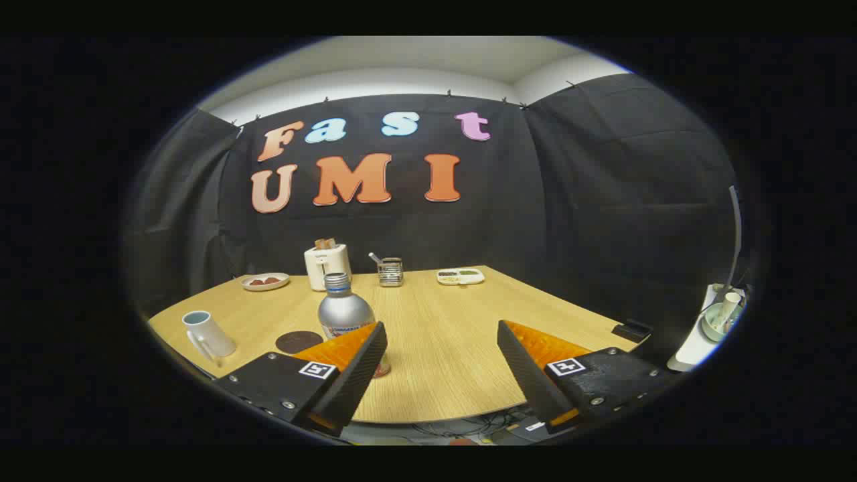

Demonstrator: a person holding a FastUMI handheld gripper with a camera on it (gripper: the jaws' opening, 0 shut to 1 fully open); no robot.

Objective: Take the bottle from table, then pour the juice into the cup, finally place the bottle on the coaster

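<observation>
A silver bottle [344,309] with a metal cap stands upright on the wooden table [442,348], just beyond my left finger, which hides its lower part. A round dark coaster [298,341] lies on the table to the bottle's left. Farther left stands a white cup [207,333] with a handle. My gripper [442,335] is open and wide, with nothing between its fingers; the bottle sits ahead of the left finger, outside the gap.
Along the table's far edge stand a white toaster [327,265], a small plate with food [265,282], a metal holder [390,271] and a white tray [460,276]. A small dark object [632,329] lies at the right edge. The near edge runs under my fingers.
</observation>
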